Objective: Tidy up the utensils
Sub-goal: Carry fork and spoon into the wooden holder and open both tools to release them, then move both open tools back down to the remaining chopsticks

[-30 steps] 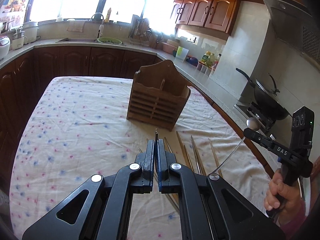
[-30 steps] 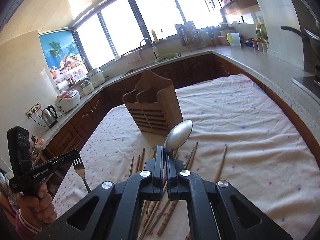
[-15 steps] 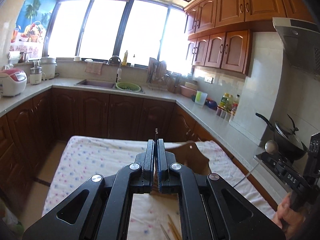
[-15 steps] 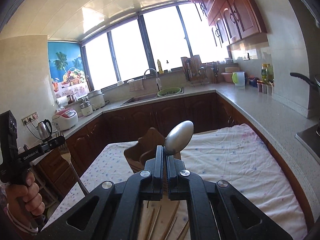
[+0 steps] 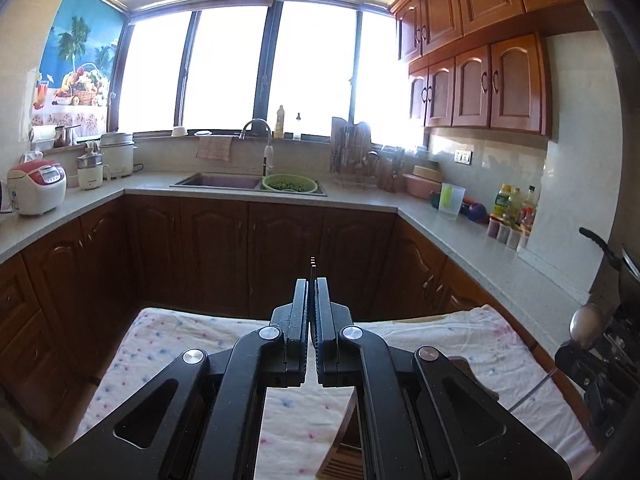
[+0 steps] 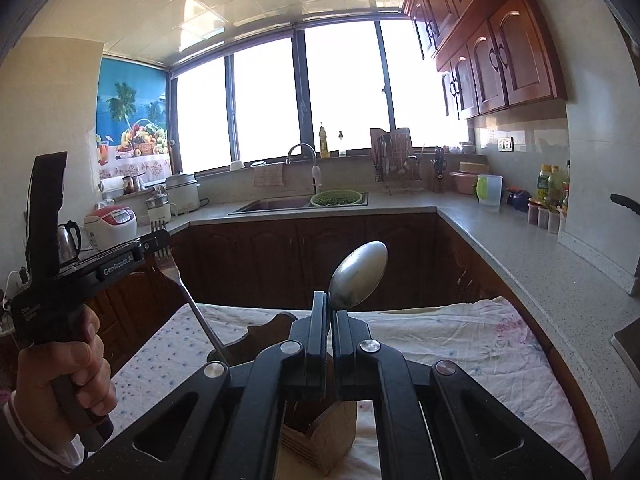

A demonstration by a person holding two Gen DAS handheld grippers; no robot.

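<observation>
While both grippers hang above the table, the right-wrist view reads best from its left edge inward: at lower left a hand [image 6: 68, 376] grips the left gripper [image 6: 160, 242], whose jaws are clamped on a fork [image 6: 188, 300]. Its tines poke up past the fingers and its handle slants down and rightward, ending just at the rim of the wooden holder [image 6: 316, 432], which stands low in the centre of the frame, partly hidden behind the black fingers. Whether the handle tip already sits inside a slot I cannot tell. Centre frame, the right gripper [image 6: 330, 316] is shut on a spoon [image 6: 358, 274], bowl up and tilted to the right, the handle running down out of sight behind the jaws toward the holder directly beneath. So the holder lies below and a little ahead of both claws, and both utensils have their long axes steep, handle-end down; judged from this, each needs mainly a descent into a compartment, and the fork looks the closer of the two. In the left-wrist view the fork tines [image 5: 312, 261] show edge-on above the closed jaws, a corner of the holder shows at the bottom, and the spoon bowl sits at the far right. Room is ample over the tablecloth [image 6: 460, 344]; its far edge lies just beyond the holder, with dark cabinets behind and the counter running up the right side.
</observation>
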